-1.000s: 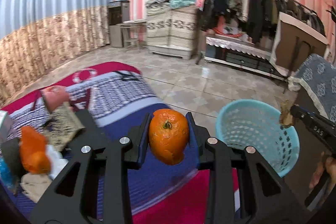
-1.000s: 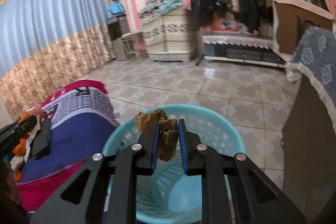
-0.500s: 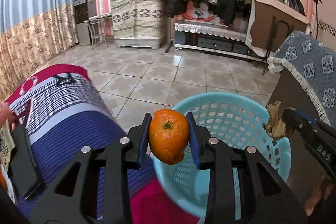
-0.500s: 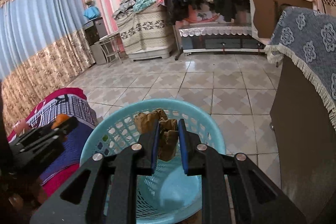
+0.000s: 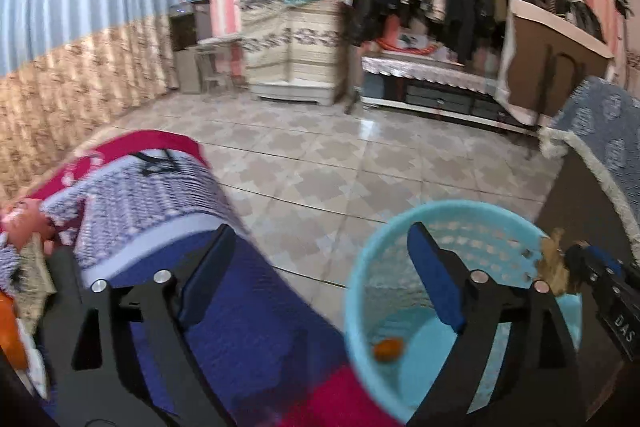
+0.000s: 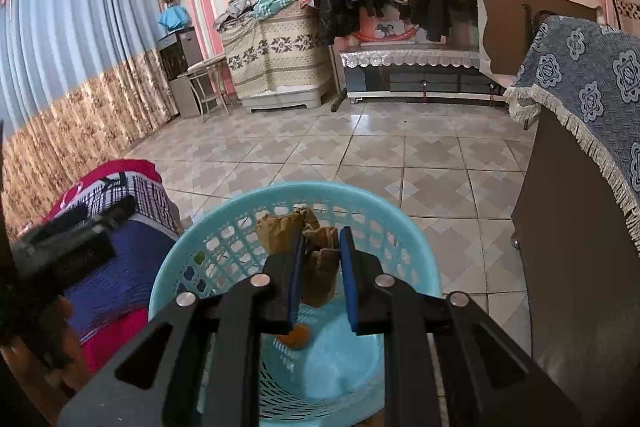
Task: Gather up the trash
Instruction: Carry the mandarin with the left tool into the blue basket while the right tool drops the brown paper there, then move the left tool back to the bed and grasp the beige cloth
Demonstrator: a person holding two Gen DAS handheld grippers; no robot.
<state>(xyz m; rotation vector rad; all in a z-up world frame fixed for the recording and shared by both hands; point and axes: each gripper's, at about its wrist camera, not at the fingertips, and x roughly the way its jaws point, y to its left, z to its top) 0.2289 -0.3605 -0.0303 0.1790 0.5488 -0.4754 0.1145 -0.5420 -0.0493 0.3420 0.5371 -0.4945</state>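
The left gripper (image 5: 316, 259) stands wide apart with nothing between its blue pads; below and to the right of it sits the light blue basket (image 5: 360, 291), and its right finger reaches over the basket's rim. On the basket's floor, below that finger, lies the orange peel (image 5: 387, 349), also seen in the right wrist view (image 6: 298, 337) just under the right gripper's fingers. To the left of the left gripper lies the bed with its blue, white and red blanket (image 5: 168, 195).

The right gripper (image 6: 320, 259) is closed narrowly on a crumpled brown paper scrap (image 6: 316, 267), which sticks out above and ahead of the pads. It hangs over the basket's opening, the rim (image 6: 420, 247) curving round ahead of the fingers. From the left wrist, the scrap (image 5: 554, 267) shows at the basket's right rim. Beyond the basket spreads tiled floor (image 6: 400, 155).
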